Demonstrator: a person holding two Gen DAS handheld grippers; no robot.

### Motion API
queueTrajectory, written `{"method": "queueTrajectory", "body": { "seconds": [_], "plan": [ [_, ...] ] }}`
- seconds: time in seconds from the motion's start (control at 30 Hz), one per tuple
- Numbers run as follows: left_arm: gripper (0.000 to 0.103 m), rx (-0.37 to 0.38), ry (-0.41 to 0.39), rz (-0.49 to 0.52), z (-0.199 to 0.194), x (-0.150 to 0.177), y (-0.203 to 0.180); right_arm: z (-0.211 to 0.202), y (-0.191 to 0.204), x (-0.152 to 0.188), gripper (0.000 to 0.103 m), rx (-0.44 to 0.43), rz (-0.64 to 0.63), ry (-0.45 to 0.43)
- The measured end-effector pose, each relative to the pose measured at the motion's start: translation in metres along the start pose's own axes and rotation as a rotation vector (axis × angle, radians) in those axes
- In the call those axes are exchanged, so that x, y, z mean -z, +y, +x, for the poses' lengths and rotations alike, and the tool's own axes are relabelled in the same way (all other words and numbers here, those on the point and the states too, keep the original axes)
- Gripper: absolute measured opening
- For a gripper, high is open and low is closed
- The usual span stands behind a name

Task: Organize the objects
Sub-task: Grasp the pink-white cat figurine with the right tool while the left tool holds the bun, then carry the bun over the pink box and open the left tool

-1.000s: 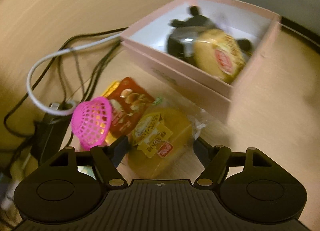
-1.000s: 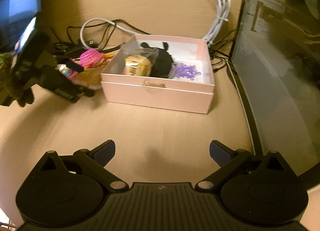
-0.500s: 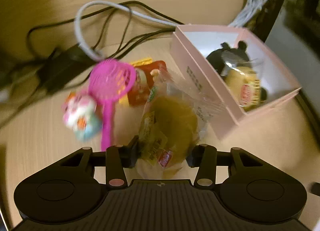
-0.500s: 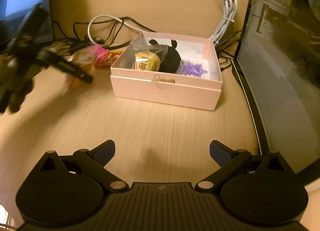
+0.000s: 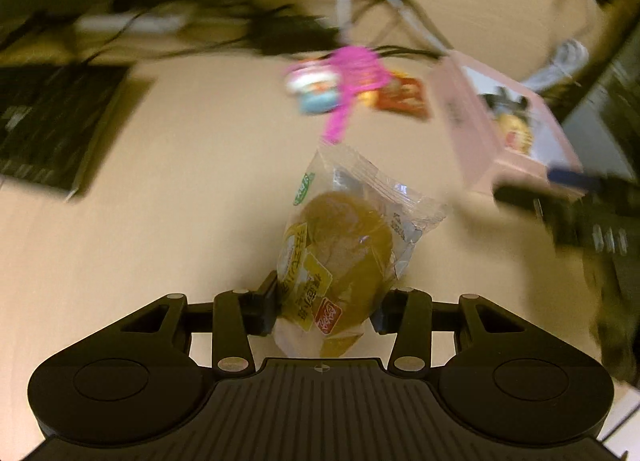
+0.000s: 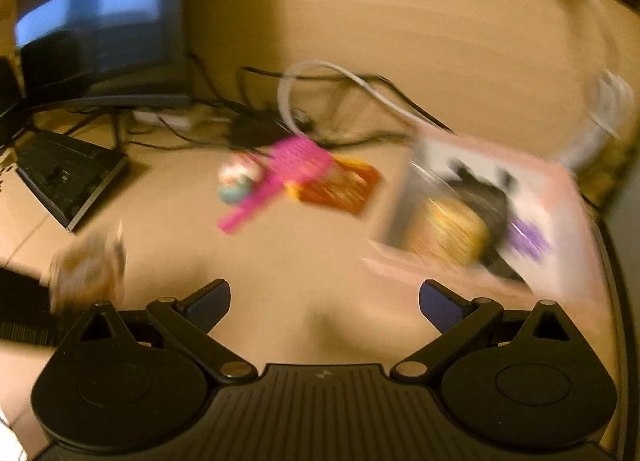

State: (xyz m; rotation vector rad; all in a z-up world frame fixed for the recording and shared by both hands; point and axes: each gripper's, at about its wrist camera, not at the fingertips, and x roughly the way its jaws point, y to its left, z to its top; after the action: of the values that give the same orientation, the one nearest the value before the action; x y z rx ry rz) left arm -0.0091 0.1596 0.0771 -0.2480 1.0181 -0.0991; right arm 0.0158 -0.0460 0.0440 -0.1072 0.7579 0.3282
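My left gripper (image 5: pixel 324 311) is shut on a bagged yellow bun (image 5: pixel 340 253) and holds it above the desk, away from the other items. The pink box (image 5: pixel 476 129) lies to the right; it holds another bagged bun (image 6: pixel 452 233), a black plush (image 6: pixel 480 193) and purple bits (image 6: pixel 528 241). A pink mesh scoop (image 6: pixel 280 177), a small round toy (image 6: pixel 236 181) and a red snack packet (image 6: pixel 340 189) lie left of the box. My right gripper (image 6: pixel 324 301) is open and empty over bare desk. The bun in my left gripper shows blurred at the right wrist view's left edge (image 6: pixel 88 265).
A black keyboard (image 6: pixel 64 173) lies at the left, with a monitor (image 6: pixel 100 25) behind it. Black and white cables (image 6: pixel 320 101) tangle behind the items. A dark computer case (image 5: pixel 600 109) stands right of the box.
My left gripper closed on the bagged bun, lifted it and pulled it back from the pile. My right gripper swung left and nearer the box, still open.
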Motion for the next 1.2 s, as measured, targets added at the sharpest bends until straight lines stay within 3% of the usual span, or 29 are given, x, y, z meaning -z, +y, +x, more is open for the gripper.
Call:
{"method": "queueTrajectory", "body": {
  "seconds": [0.13,0.2,0.3,0.43,0.47,0.5,0.57,0.73,0.9,1.1,1.2],
  "plan": [
    [0.047,-0.027,-0.020,-0.083,-0.021,0.007,0.033,0.045,0.037,-0.041,0.101,-0.034,-0.076,-0.036],
    [0.047,-0.038,-0.035,-0.110,-0.033,0.010,0.043,0.069,0.053,-0.057,0.091,-0.025,-0.111,-0.046],
    [0.047,-0.035,-0.056,-0.138,-0.045,0.012,0.053,0.114,0.074,-0.077,0.077,0.005,-0.126,0.009],
    [0.047,-0.034,-0.062,-0.144,-0.053,0.012,0.058,0.157,0.098,-0.085,0.075,0.060,-0.179,0.051],
    [0.047,-0.037,-0.063,-0.139,-0.053,0.011,0.058,0.165,0.103,-0.086,0.068,0.076,-0.194,0.063],
    [0.047,-0.040,-0.064,-0.134,-0.054,0.010,0.058,0.168,0.105,-0.085,0.051,0.084,-0.200,0.077],
    [0.047,-0.039,-0.063,-0.120,-0.054,0.009,0.056,0.170,0.104,-0.086,0.048,0.094,-0.191,0.107],
    [0.047,-0.001,-0.029,-0.052,-0.043,0.006,0.046,0.128,0.093,-0.079,0.047,0.051,-0.140,0.092],
    [0.047,0.061,0.014,0.039,-0.034,0.008,0.018,0.056,0.068,-0.051,0.047,0.005,-0.095,0.071],
    [0.047,0.137,0.042,0.158,-0.027,0.014,-0.023,-0.024,0.029,0.002,0.047,0.048,-0.032,0.074],
    [0.047,0.171,0.063,0.212,-0.020,0.012,-0.044,-0.056,0.016,0.028,0.047,0.112,-0.035,0.067]
  ]
}}
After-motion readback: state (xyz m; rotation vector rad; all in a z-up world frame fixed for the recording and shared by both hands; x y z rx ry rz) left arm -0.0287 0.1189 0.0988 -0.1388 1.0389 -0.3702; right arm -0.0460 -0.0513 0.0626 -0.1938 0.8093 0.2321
